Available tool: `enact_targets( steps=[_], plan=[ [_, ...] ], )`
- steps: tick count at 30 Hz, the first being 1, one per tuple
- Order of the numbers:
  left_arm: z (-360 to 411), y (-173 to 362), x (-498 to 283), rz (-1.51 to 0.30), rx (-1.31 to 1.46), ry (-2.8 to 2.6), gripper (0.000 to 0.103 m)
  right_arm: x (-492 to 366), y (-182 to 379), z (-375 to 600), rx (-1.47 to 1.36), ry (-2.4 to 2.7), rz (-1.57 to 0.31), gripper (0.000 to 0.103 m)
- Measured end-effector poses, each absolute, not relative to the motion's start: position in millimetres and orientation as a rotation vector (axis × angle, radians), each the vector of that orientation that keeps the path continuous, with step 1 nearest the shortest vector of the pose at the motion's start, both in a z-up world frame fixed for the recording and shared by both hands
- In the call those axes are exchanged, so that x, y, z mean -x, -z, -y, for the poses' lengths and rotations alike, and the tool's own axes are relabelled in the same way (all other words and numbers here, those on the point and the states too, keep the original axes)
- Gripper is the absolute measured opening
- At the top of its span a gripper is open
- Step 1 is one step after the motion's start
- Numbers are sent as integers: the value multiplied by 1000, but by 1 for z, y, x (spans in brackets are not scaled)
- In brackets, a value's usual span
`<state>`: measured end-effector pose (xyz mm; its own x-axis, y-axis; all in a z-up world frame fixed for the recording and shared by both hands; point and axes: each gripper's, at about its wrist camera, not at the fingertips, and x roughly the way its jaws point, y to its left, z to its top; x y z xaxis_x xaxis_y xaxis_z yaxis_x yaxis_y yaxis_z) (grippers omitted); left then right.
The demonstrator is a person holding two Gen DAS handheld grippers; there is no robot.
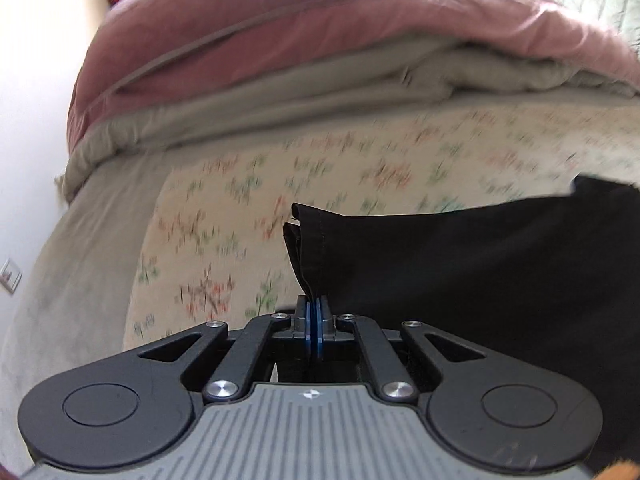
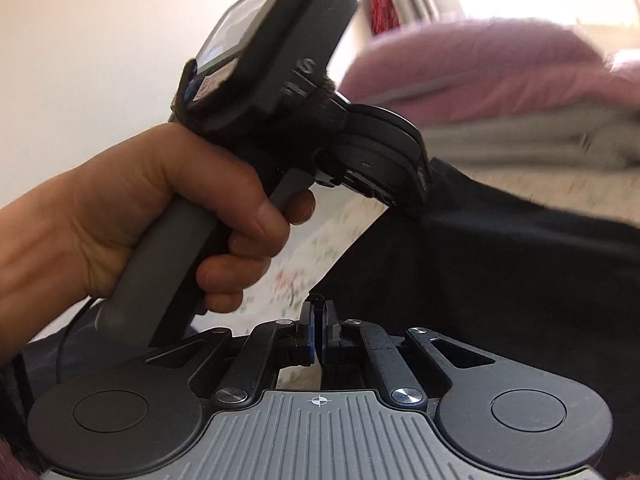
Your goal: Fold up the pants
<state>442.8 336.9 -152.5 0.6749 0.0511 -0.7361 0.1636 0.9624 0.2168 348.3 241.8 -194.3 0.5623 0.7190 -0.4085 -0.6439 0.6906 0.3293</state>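
Two grippers, one pair of black pants (image 1: 460, 280), one bed. My left gripper (image 1: 314, 312) is clamped on the stacked hem ends; my right gripper (image 2: 319, 320) has its pads nearly together on a thin pinch of the same cloth. Pants hang lifted over the floral bed sheet (image 1: 224, 216), below the pink duvet (image 1: 248, 40). Looks like mid-fold, carrying the hem end across. Next: lay it down square on the rest of the pants, then let go. One hand (image 2: 140, 208) visible, holding the left handle.
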Motion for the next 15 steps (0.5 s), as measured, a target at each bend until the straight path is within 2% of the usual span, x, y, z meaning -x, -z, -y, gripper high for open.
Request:
enact_targets(
  steps=[3,5,7,8,15],
  plan=[
    [-336,164,-439,-837,-310,27,23,-348,200,-229,-133,-832,-607,23],
    [-338,162,-438,-832,-296,2,30,-337,197,-204,-112,-843,-608,45],
    [-343,155,-439,-838,-264,-32,37,-330,189,-168,-100,-833,-576,57],
    [-347,150,-439,-839,-247,-45,37,-321,188,-151,-94,-815,-566,60],
    [-360,96,-389,-736,-45,-38,37,-326,171,3,-11,-594,-635,60]
  ],
)
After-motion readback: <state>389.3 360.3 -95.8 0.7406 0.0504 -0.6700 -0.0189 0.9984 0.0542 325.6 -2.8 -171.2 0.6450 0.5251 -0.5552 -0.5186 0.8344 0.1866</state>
